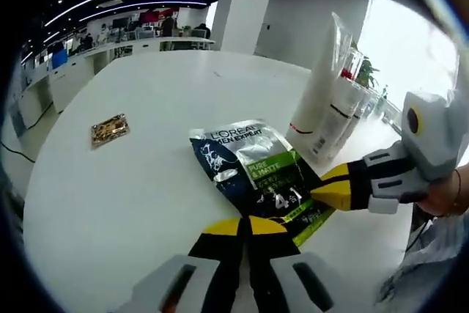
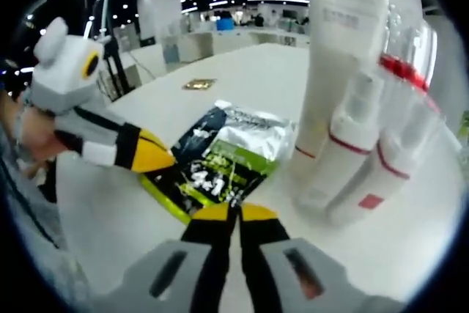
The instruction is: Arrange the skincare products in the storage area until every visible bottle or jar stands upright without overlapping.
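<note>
A dark and green L'Oreal Men Expert sachet lies flat on the white table. My left gripper is shut, and its yellow tips touch the sachet's near edge. My right gripper is also shut, with its tips at another edge of the sachet. The left gripper meets the sachet from the left in the right gripper view. Beside the sachet, a tall white tube stands upright. Close to it stand two white bottles with red bands and a red-collared clear bottle.
A small gold-brown packet lies alone farther out on the table. A person's hand holds the right gripper at the table's edge. Desks and a white pillar stand beyond the table.
</note>
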`<state>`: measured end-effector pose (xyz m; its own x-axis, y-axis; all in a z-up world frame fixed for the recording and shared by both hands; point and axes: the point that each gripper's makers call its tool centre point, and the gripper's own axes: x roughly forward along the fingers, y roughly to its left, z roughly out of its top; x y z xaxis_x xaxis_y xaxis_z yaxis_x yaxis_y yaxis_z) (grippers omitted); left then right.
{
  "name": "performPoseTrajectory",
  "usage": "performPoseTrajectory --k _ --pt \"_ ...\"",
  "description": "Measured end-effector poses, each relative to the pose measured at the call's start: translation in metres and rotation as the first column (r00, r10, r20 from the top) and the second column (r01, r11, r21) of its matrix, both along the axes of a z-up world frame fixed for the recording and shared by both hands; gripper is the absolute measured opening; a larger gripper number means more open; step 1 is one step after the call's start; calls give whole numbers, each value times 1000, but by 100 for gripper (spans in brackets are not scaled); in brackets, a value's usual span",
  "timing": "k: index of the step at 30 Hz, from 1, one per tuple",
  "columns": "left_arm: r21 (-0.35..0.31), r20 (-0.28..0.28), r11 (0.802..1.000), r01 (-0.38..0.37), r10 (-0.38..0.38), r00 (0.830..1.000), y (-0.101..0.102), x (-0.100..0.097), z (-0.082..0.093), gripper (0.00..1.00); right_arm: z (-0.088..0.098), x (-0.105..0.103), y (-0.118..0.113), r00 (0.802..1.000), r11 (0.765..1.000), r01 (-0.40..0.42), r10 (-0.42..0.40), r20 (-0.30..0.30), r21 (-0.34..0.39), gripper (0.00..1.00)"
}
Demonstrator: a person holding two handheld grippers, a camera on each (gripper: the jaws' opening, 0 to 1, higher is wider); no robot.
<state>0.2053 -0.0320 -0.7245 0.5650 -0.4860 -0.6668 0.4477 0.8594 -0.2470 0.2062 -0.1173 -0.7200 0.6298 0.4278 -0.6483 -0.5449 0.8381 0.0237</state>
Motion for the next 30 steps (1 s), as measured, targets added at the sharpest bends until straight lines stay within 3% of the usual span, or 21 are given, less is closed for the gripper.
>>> performPoseTrajectory --k 6,21,24,26,28,30 --pt "45 37 999 22 -24 999 -2 2 -1 2 1 2 -3 1000 1000 -1 2 20 -24 4" --pt "64 76 997 46 -51 996 -1 2 -1 2 3 3 -11 999 997 18 -15 48 -72 11" --pt "70 85 996 57 -63 994 -2 2 -1 2 9 5 -18 996 995 43 -37 76 -88 11" --pt "79 90 995 68 -75 993 -1 2 0 2 23 7 -16 990 997 49 -41 136 -58 11" --pt "79 92 995 68 -76 993 -1 2 0 2 25 6 -9 992 999 20 -16 127 -29 11" --pt "83 94 994 68 -75 993 -1 2 0 2 16 3 -4 996 998 -12 17 90 -56 10"
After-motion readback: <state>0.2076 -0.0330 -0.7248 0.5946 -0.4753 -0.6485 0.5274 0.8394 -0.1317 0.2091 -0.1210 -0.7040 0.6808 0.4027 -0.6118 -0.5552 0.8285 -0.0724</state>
